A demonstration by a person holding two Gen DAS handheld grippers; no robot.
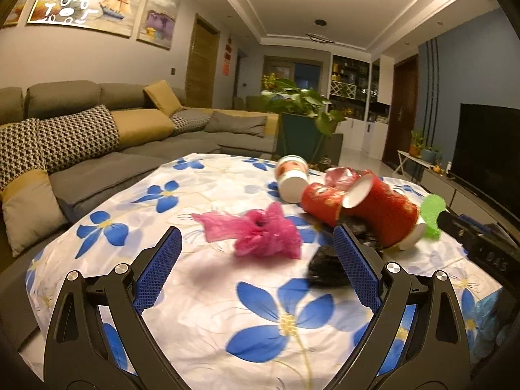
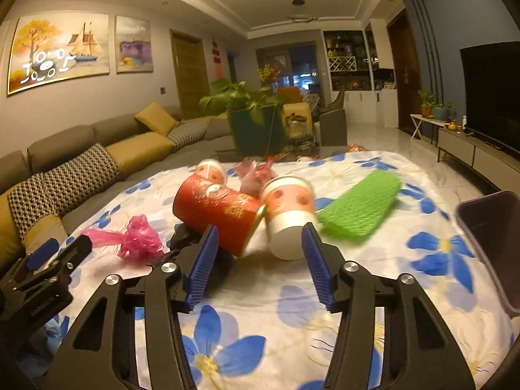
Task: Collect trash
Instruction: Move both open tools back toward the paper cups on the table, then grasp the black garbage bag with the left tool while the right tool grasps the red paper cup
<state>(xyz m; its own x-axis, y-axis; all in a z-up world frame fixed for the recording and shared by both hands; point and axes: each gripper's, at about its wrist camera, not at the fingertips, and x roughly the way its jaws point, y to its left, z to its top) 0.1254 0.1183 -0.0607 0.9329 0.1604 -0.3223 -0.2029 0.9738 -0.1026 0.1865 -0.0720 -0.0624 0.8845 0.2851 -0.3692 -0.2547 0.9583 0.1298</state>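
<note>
On a table under a white cloth with blue flowers (image 1: 227, 292) lies scattered trash. A crumpled pink plastic bag (image 1: 260, 232) (image 2: 136, 239) lies just ahead of my left gripper (image 1: 256, 253), which is open with nothing between its fingers. Red paper cups (image 1: 380, 211) (image 2: 221, 209) lie tipped over, beside a cup with a white base (image 2: 289, 214) and another cup (image 1: 292, 177). A black crumpled wrapper (image 1: 325, 266) (image 2: 182, 239) sits under the red cups. A green foam net (image 2: 360, 206) (image 1: 432, 214) lies to the right. My right gripper (image 2: 258, 243) is open, close to the cups.
A grey and yellow sofa (image 1: 97, 136) runs along the table's left. A potted plant (image 1: 302, 113) stands beyond the far edge. A dark tray or box (image 2: 487, 243) sits at the table's right edge. A television (image 2: 490, 91) stands on a low cabinet at right.
</note>
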